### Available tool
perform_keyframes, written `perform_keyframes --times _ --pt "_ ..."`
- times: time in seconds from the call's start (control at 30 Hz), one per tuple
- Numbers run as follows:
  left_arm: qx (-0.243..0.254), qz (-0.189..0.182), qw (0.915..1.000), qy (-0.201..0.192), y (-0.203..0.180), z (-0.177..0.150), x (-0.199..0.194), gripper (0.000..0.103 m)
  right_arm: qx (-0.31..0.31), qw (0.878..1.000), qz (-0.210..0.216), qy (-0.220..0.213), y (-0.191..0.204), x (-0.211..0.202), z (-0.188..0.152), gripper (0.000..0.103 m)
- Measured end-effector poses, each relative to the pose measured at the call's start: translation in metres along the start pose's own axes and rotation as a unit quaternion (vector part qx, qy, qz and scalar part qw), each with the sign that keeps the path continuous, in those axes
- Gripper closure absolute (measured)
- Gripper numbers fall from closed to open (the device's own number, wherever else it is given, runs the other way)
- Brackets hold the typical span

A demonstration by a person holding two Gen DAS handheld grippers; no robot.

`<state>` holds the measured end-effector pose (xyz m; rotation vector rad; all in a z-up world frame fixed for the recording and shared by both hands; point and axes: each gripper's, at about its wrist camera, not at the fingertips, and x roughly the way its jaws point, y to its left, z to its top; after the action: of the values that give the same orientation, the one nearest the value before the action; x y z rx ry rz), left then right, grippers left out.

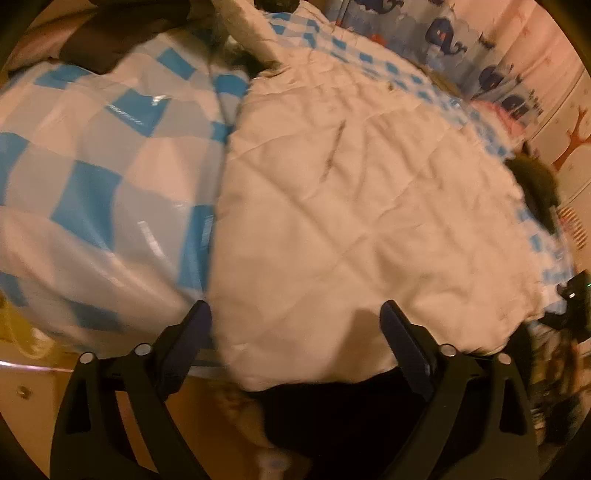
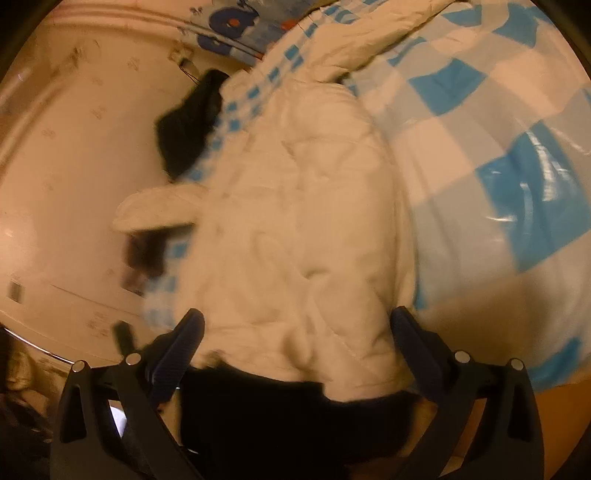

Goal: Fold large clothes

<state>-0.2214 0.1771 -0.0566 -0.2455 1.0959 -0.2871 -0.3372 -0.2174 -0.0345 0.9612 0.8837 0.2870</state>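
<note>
A large white quilted jacket [image 1: 351,206] lies spread on a bed with a blue-and-white checked cover [image 1: 92,166]. My left gripper [image 1: 295,314] hovers at the jacket's near hem, fingers wide apart, open, with nothing pinched. In the right wrist view the same jacket [image 2: 295,221] runs away from me, one sleeve [image 2: 155,206] sticking out to the left. My right gripper [image 2: 297,321] is open, its fingers standing on either side of the jacket's near end without pressing it. Dark fur trim [image 1: 535,188] shows at the jacket's far right edge.
A whale-print curtain [image 1: 443,33] and a pale wall close off the far side. A dark bundle [image 2: 192,122] sits at the bed's edge against the wall. A brown pile [image 1: 118,33] lies at the back left. Dark cloth [image 1: 332,424] fills the space below the hem.
</note>
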Motion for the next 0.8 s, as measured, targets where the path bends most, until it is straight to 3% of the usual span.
perform_keyframes --times 0.13,0.17,0.27,0.33,0.4,0.43,0.5,0.57,0.67,0.8 --pt "-0.026 -0.082 0.996 -0.023 -0.004 0.017 -0.029 0.067 -0.007 0.995 0.102 -0.016 0.016 -0.008 0.008 0.006" --pt "-0.031 -0.099 0.9939 -0.037 -0.004 0.023 -0.04 0.072 -0.01 0.993 0.118 -0.021 0.019 -0.012 0.011 0.006" --pt "-0.033 -0.135 0.9874 -0.075 -0.001 0.036 -0.072 0.075 -0.006 0.996 0.09 -0.026 0.019 -0.019 0.014 0.006" --pt "-0.02 -0.121 0.9892 -0.08 0.001 0.035 -0.082 0.075 -0.003 0.999 0.035 -0.028 0.012 -0.028 0.008 0.006" --pt "-0.008 -0.103 0.9927 -0.061 0.009 0.023 -0.082 0.07 0.015 0.999 0.034 -0.023 -0.001 -0.036 -0.002 0.006" --pt "-0.013 -0.097 0.994 -0.048 0.016 0.015 -0.077 0.054 0.025 0.999 0.037 -0.02 -0.007 -0.036 -0.004 0.006" --pt "-0.031 -0.082 0.9957 -0.028 0.028 0.006 -0.063 0.042 0.045 0.998 0.032 -0.005 -0.021 -0.031 -0.012 0.006" --pt "-0.048 -0.086 0.9951 -0.009 0.038 -0.005 -0.047 0.04 0.06 0.998 0.018 0.008 -0.03 -0.024 -0.014 0.006" --pt "-0.071 -0.092 0.9931 0.008 0.045 -0.015 -0.026 0.032 0.066 0.997 0.035 0.014 -0.034 -0.017 -0.011 0.006" --pt "-0.089 -0.092 0.9914 0.027 0.041 -0.018 0.004 0.029 0.054 0.998 0.038 0.023 -0.028 -0.003 -0.006 0.009"
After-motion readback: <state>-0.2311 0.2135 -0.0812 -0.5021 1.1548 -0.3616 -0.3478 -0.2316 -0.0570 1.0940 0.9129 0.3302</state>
